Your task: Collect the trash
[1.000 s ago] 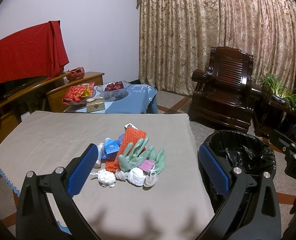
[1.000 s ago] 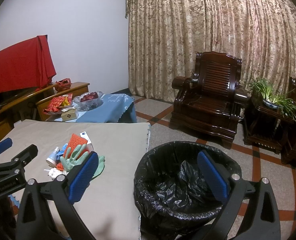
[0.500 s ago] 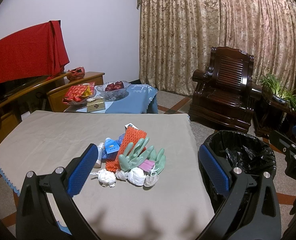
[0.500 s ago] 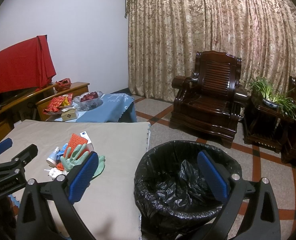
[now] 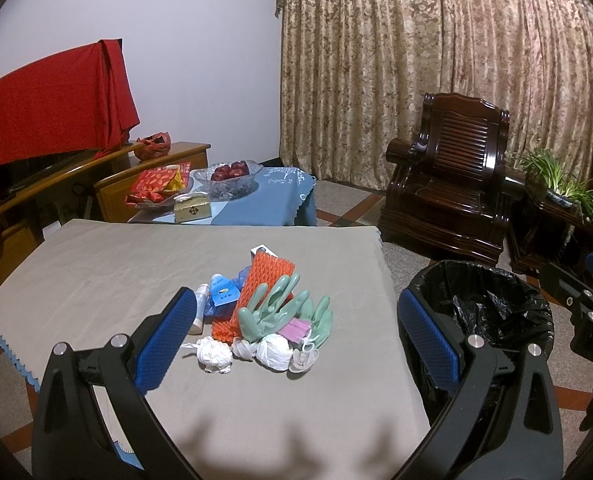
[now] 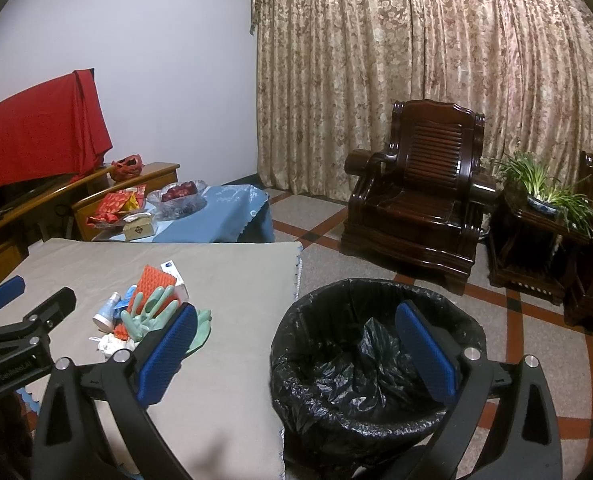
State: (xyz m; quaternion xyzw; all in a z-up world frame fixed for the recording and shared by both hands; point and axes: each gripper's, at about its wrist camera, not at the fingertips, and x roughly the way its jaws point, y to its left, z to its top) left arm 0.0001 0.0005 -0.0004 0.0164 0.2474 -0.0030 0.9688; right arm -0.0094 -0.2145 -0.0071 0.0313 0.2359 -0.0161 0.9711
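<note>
Both claws, left claw and right claw, gaped empty; the tangled trash pile could scatter short of the bin.

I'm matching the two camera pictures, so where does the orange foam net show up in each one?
Left wrist: orange foam net at centre, in the pile on the table.
Right wrist: orange foam net at left of centre, behind the green gloves.
Shared landmark: black-lined trash bin.

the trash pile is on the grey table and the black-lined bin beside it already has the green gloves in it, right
Not quite. The green gloves lie in the trash pile on the grey table; the left wrist view shows them there. The black-lined bin stands beside the table.
</note>
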